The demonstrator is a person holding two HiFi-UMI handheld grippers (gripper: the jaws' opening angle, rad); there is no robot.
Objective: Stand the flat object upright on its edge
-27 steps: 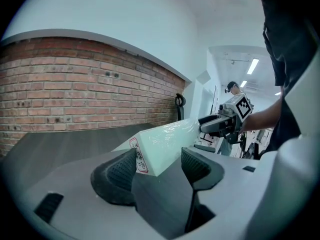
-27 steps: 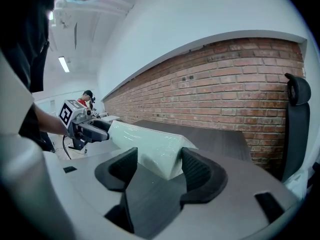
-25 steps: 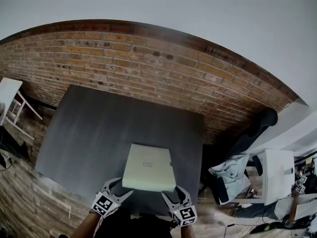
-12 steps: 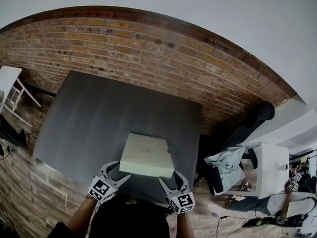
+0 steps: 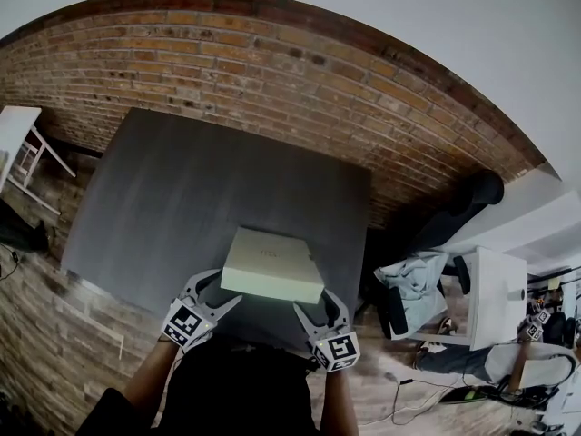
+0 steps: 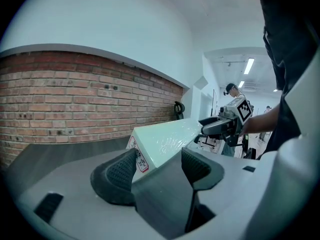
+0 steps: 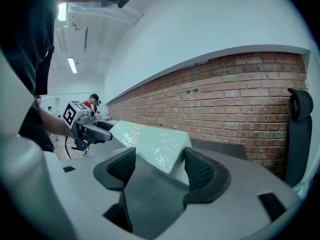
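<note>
A flat pale-green box [image 5: 270,262] wrapped in clear film lies near the front edge of the dark grey table [image 5: 182,189]. Its near edge is lifted and its far edge is down. My left gripper [image 5: 227,288] straddles the near left corner and is shut on it. In the left gripper view the labelled side of the box [image 6: 165,141] sits between the pads [image 6: 120,171]. My right gripper [image 5: 311,300] holds the near right corner. Its jaws have just been opening, with the corner of the box [image 7: 150,141] still wedged between them.
A brick wall [image 5: 272,71] runs along the table's far side. A white chair [image 5: 14,153] stands at the left. At the right are a black office chair [image 5: 467,212] and a white side table [image 5: 499,312]. The table's front edge is just under my hands.
Both grippers have risen a little with the box's near edge, so the box tilts more steeply. The box has stayed where it was on the table.
</note>
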